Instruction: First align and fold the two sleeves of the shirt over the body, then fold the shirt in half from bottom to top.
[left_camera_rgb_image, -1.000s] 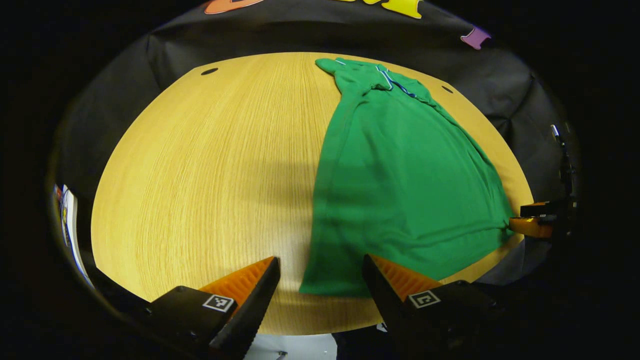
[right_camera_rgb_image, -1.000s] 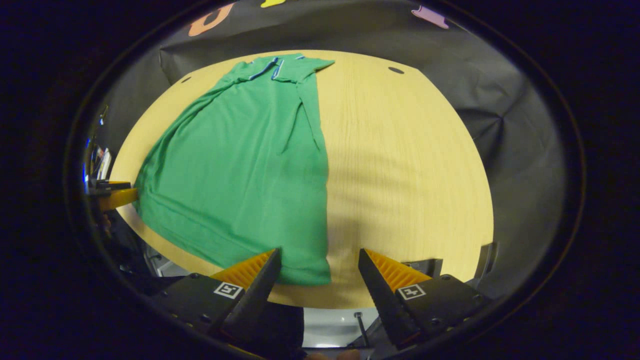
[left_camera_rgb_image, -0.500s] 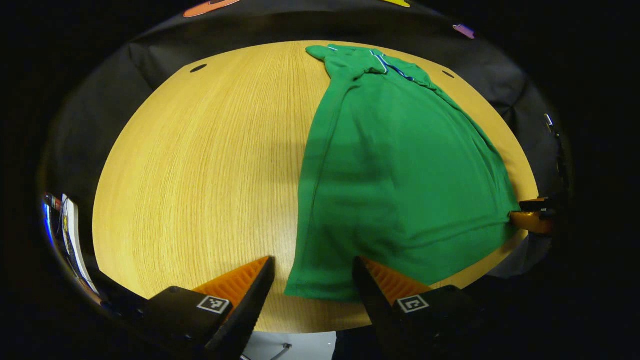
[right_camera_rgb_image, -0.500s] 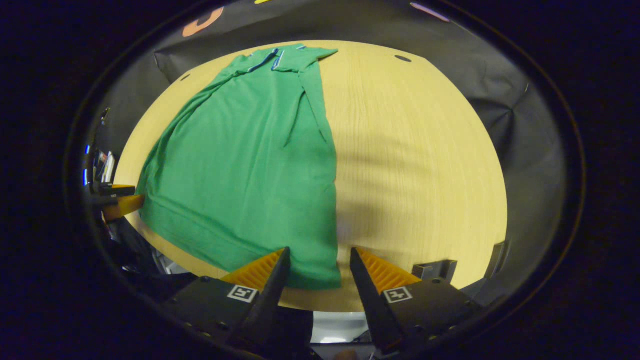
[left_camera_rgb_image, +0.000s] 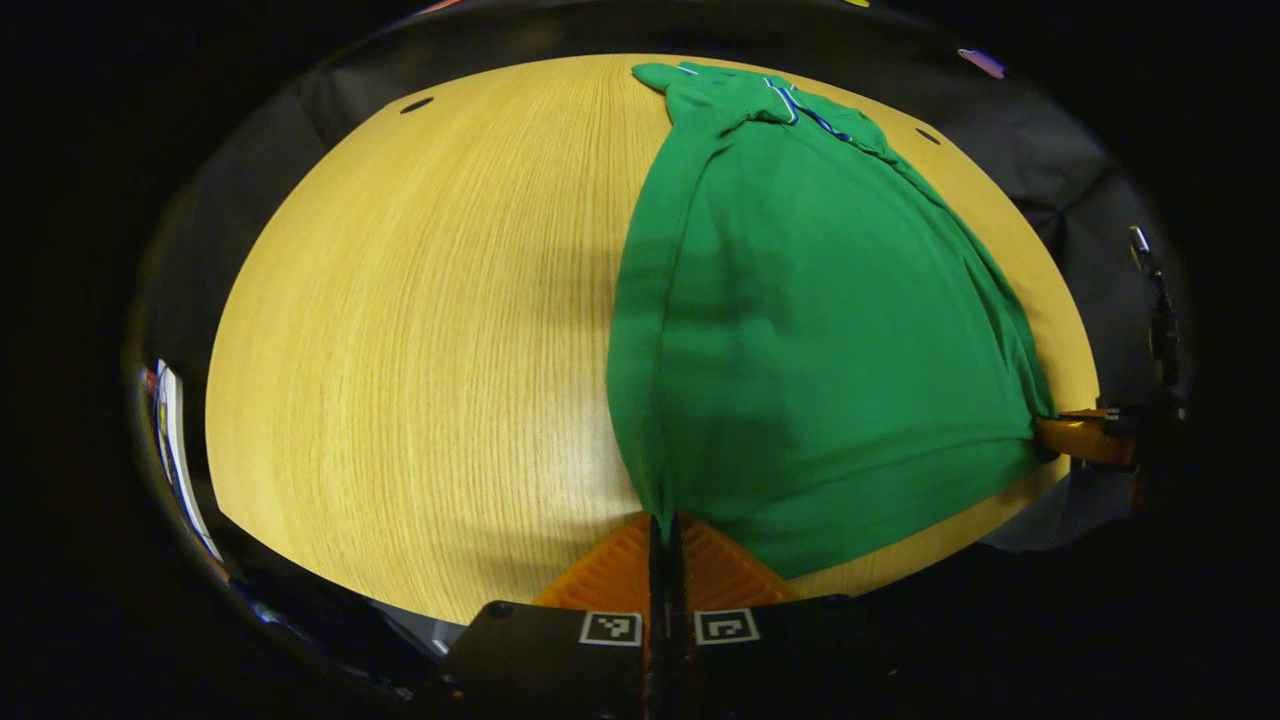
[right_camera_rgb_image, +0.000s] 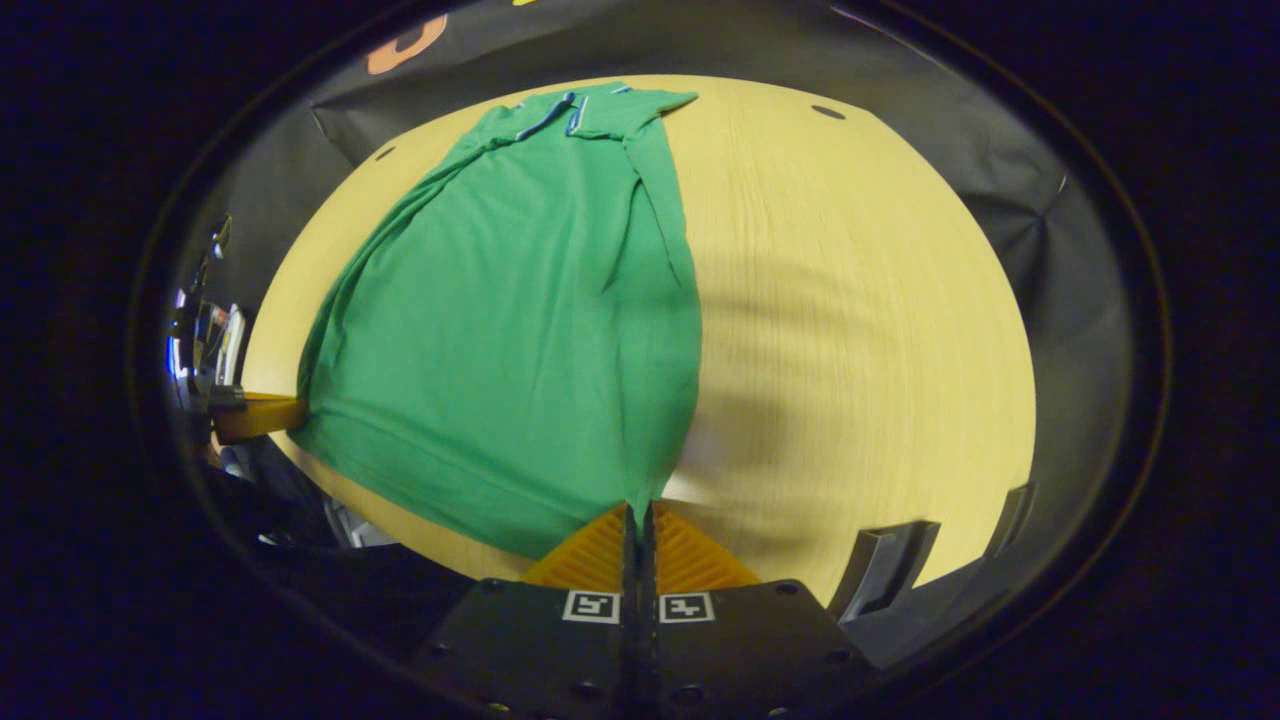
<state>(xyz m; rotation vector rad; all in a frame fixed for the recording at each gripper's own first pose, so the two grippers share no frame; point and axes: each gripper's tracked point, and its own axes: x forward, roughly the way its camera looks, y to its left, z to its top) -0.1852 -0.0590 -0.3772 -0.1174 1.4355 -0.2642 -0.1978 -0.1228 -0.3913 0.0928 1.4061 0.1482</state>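
Both grippers are pinching the bottom edge of the green shirt (left_camera_rgb_image: 810, 330), one at each corner. Looking through the left gripper view, the left gripper (left_camera_rgb_image: 662, 525) has its two fingers squeezed tight together on the near left corner of the hem. Far off at the right side of that view, the right gripper (left_camera_rgb_image: 1085, 438) grips the other corner. Through the right gripper view, the right gripper (right_camera_rgb_image: 637, 512) is closed tight on its corner of the shirt (right_camera_rgb_image: 530, 320) too, and the left gripper (right_camera_rgb_image: 262, 414) shows at the left side, holding its corner. The shirt lies flat on the round wooden table (left_camera_rgb_image: 420, 330), with its sleeves folded in over the body. Its collar (left_camera_rgb_image: 790, 100) is at the far end, and its bottom edge is near the front edge of the table. Black cloth (right_camera_rgb_image: 1060, 250) hangs behind the table.
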